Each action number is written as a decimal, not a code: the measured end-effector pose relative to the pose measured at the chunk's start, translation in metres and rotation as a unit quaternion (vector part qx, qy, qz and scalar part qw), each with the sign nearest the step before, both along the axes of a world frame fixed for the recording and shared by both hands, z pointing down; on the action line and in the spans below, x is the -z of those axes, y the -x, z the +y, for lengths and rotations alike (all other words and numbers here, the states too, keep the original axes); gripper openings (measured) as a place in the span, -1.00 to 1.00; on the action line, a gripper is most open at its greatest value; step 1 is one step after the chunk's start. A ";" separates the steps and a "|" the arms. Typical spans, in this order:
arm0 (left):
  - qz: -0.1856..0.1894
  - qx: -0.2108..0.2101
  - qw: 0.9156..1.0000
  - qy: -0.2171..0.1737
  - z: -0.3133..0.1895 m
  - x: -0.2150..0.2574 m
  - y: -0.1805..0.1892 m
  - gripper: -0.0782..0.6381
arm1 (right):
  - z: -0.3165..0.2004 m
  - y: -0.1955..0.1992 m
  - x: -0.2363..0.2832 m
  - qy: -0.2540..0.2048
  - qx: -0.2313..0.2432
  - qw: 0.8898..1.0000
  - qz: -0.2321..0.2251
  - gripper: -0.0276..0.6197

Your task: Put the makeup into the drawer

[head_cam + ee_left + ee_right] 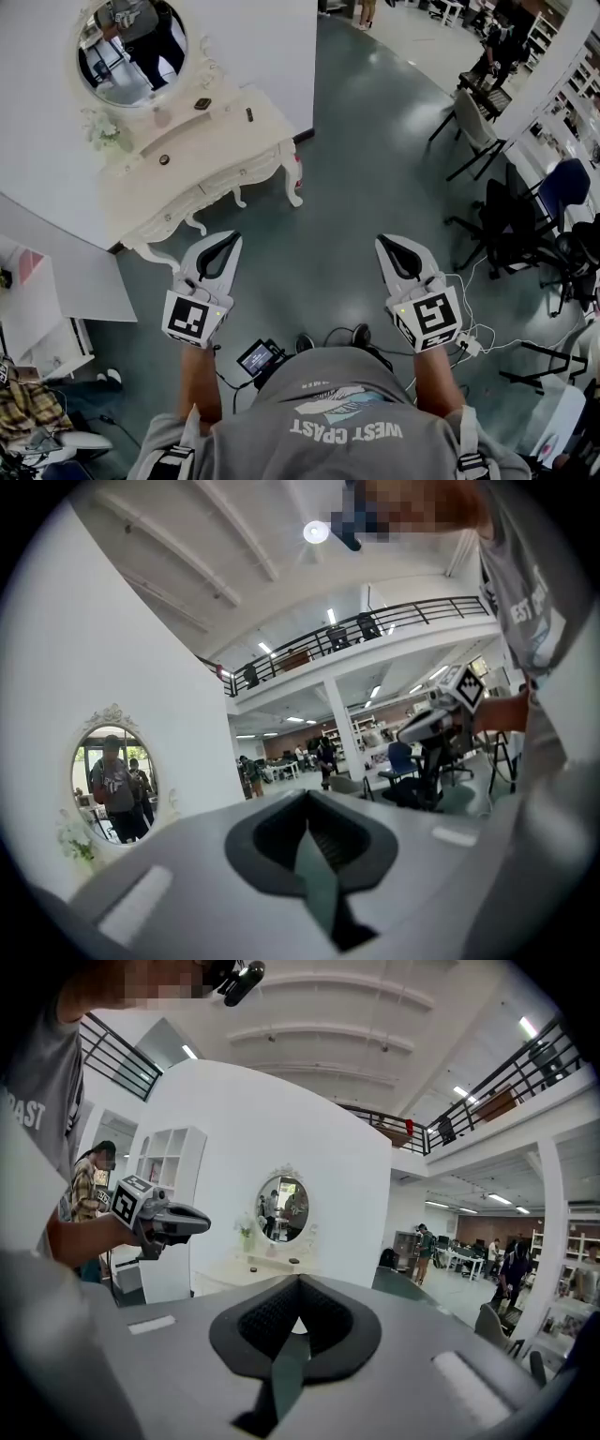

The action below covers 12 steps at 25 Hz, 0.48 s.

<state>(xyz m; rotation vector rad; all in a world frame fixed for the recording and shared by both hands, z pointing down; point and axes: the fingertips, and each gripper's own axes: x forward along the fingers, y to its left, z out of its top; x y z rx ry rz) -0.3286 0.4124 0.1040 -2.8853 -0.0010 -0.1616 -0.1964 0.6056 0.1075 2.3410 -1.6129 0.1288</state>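
White dressing table (202, 178) against the wall, its round mirror (131, 42) above it; I stand on the open floor, well apart from the table. My left gripper (228, 241) and right gripper (387, 243) are held out side by side, short of the table, both clenched tight on nothing. The makeup (202, 104), a few dark pieces too small to name, lies on the table top below the mirror. The drawer (246, 172) in the table's front looks shut. My judgement: walk up square to the table and open that drawer before lifting any makeup.
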 end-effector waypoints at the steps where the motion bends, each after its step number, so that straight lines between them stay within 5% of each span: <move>1: -0.003 0.001 1.000 0.003 -0.002 -0.001 0.000 -0.78 | -0.002 0.000 0.000 0.000 0.000 1.000 -0.001 -0.92; 12: -0.002 -0.004 1.000 0.010 -0.019 -0.008 -0.002 -0.78 | -0.023 -0.003 0.005 -0.013 0.003 1.000 -0.012 -0.91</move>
